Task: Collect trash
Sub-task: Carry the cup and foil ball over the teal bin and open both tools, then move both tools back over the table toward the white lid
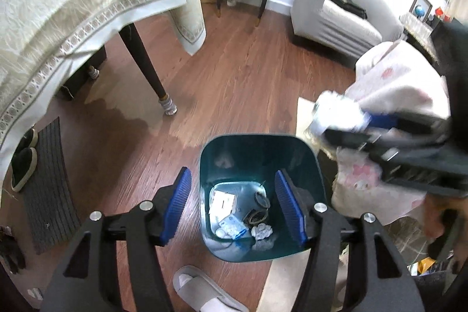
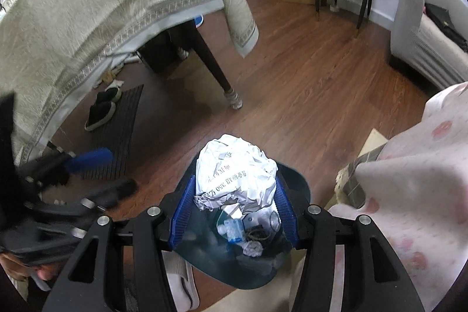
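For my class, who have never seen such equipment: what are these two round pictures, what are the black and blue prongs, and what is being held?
A person holds a two-fingered gripping tool in each hand; no robot is involved. Each tool carries a wide-angle camera looking along its fingers. The left camera shows the left tool open and empty above a teal trash bin on the wooden floor. The right camera shows the right tool gripping a crumpled paper ball over that bin, which already holds scraps.
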A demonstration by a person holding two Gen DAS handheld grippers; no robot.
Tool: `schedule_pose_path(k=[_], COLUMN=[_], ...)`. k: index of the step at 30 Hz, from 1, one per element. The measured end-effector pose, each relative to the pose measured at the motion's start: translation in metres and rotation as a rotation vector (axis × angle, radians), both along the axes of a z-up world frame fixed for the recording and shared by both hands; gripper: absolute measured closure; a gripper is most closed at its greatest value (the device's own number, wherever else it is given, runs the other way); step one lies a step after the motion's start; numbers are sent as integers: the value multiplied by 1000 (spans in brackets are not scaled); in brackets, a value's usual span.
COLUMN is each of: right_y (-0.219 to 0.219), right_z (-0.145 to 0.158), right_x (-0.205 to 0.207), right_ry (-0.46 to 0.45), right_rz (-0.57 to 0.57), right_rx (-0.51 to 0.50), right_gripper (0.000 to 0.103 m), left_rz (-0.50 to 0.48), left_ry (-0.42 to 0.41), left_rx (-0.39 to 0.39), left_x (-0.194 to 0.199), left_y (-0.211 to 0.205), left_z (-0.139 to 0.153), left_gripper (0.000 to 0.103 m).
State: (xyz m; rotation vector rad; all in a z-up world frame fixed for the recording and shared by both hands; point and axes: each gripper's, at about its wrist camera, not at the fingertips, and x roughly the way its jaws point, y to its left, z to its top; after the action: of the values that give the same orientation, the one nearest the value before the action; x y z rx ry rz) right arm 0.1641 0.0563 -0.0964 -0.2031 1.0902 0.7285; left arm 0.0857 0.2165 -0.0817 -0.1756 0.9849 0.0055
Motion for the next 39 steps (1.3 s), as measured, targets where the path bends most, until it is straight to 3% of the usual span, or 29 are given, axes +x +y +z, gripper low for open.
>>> schedule_pose_path(k=[8, 16, 19, 21, 23, 30, 35, 39], right_y=[10, 12, 10, 7, 4, 0, -3, -5], right_z=[-34, -55, -62, -63, -64, -49, -19, 9], right_x=[-8, -15, -17, -17, -17, -27, -36, -44], right_ry=[49, 75, 87, 85, 96, 85, 33, -18], right_rz=[43, 78, 94, 94, 91, 125, 152, 176], right_rx=[-93, -161, -185, -202, -206, -169, -105, -44], right_gripper=[49, 48, 45, 34, 30, 30, 30, 39], left_rz=[16, 37, 29, 22, 18, 20, 25, 41], left_ry=[-84, -152, -188, -201, -206, -228, -270, -290], left_rx=[-29, -84, -106, -106, -106, -102, -89, -94], left_x=[-2, -1, 0, 1, 3, 8, 8, 10], left_y=[1, 1, -3, -7, -10, -17, -19, -22], left_z=[33, 63, 75, 79, 80, 89, 104, 109], left_gripper=[60, 65, 65, 65, 65, 65, 63, 61])
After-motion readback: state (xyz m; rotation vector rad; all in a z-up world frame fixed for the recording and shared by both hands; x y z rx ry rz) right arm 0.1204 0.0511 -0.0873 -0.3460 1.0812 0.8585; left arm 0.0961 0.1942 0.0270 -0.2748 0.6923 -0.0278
